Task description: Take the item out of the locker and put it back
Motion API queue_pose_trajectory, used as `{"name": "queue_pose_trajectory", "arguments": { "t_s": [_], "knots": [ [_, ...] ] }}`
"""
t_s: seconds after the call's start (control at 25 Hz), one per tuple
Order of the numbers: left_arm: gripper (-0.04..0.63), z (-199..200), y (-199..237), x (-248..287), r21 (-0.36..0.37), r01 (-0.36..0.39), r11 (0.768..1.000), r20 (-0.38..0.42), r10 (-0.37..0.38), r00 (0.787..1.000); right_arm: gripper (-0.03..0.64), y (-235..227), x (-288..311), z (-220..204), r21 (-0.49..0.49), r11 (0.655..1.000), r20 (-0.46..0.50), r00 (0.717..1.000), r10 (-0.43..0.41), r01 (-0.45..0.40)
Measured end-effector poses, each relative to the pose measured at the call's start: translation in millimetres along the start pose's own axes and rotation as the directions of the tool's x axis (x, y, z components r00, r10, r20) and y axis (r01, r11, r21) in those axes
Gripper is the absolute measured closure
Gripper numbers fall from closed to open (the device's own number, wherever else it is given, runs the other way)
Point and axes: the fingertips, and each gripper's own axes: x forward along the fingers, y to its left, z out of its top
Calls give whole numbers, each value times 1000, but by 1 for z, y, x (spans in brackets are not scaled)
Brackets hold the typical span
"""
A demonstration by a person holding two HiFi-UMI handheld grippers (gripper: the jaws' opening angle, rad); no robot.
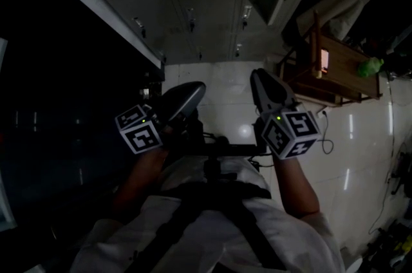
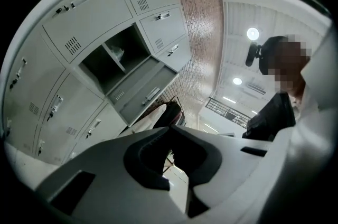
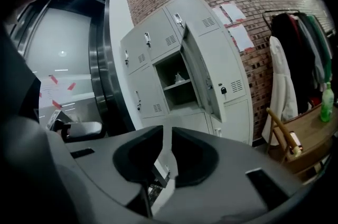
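Observation:
A grey bank of lockers (image 3: 158, 59) stands against a brick wall. One compartment (image 3: 177, 83) is open, its door (image 3: 206, 77) swung out to the right. A small pale item (image 3: 178, 78) lies on the shelf inside. The left gripper view shows the same open compartment (image 2: 113, 62) and the item (image 2: 117, 52), tilted. Both grippers are well short of the lockers. My left gripper (image 2: 168, 128) has its tips together and holds nothing. My right gripper (image 3: 166, 130) shows only a thin slit between its tips, also holding nothing. In the dark head view, the left gripper (image 1: 193, 93) and the right gripper (image 1: 261, 80) are side by side above the floor.
To the right of the lockers, a wooden chair (image 3: 288, 138) and table hold a green bottle (image 3: 326, 101). Behind them stands a rack with a white coat (image 3: 280, 85) and dark clothes. A metal door frame (image 3: 100, 64) lies left of the lockers. The floor is of pale tiles (image 1: 225, 88).

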Motion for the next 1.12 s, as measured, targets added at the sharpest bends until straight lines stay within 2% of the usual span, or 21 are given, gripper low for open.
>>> {"name": "queue_pose_trajectory", "arguments": {
  "t_s": [0.4, 0.64, 0.8, 0.96, 1.12],
  "knots": [
    [595, -17, -42, -4, 42, 13, 999, -17, -12, 1000, 575, 13, -38, 0, 2, 1000, 39, 999, 25, -25],
    [595, -13, -34, -29, 18, -4, 1000, 0, 4, 1000, 575, 39, -23, -11, -10, 999, 7, 999, 49, -49],
    [595, -8, -29, -42, 33, -21, 999, 10, 21, 1000, 575, 56, -17, -18, -25, 998, -20, 998, 57, -57],
    [595, -7, -25, -56, 14, -14, 1000, 4, 14, 1000, 614, 72, -11, -22, -39, 998, -33, 998, 47, -48],
    [595, -6, -24, -60, 1, 8, 1000, -1, -8, 1000, 617, 82, -11, -23, -58, 998, -49, 998, 34, -37]
  ]
}}
